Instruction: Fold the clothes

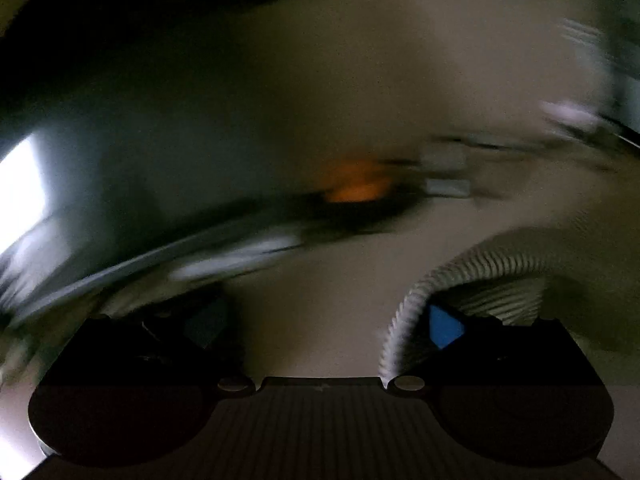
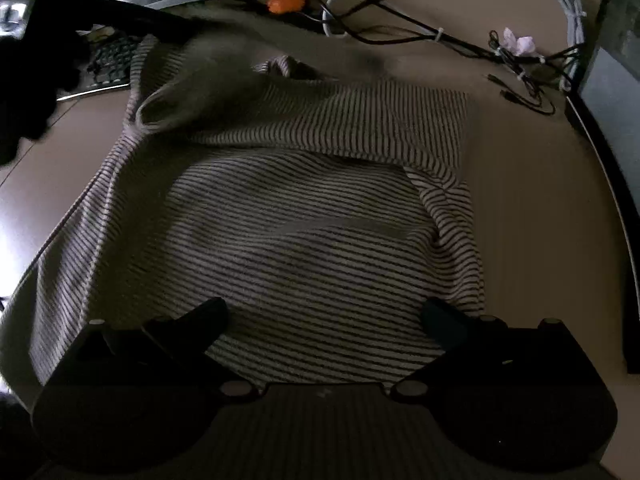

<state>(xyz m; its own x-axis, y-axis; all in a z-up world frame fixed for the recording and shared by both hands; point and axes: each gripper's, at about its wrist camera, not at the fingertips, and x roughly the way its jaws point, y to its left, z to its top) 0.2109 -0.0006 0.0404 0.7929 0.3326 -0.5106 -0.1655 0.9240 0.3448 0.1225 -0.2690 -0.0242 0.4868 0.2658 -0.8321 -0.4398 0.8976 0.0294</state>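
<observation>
Striped garment half-folded on the desk, both claws spread wide.

The striped garment lies just ahead of the right claw, whose fingers stand wide apart over its near hem, gripping nothing. It looks thin, soft and light, likely to sag and slide on the desk, so a pinch at a corner or the doubled far edge seems best. The left claw, its view blurred, is also spread, a ribbed fold draped beside one finger.

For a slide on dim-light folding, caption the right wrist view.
Open right gripper poised over a partly folded striped shirt on a tan table, cables behind.
</observation>
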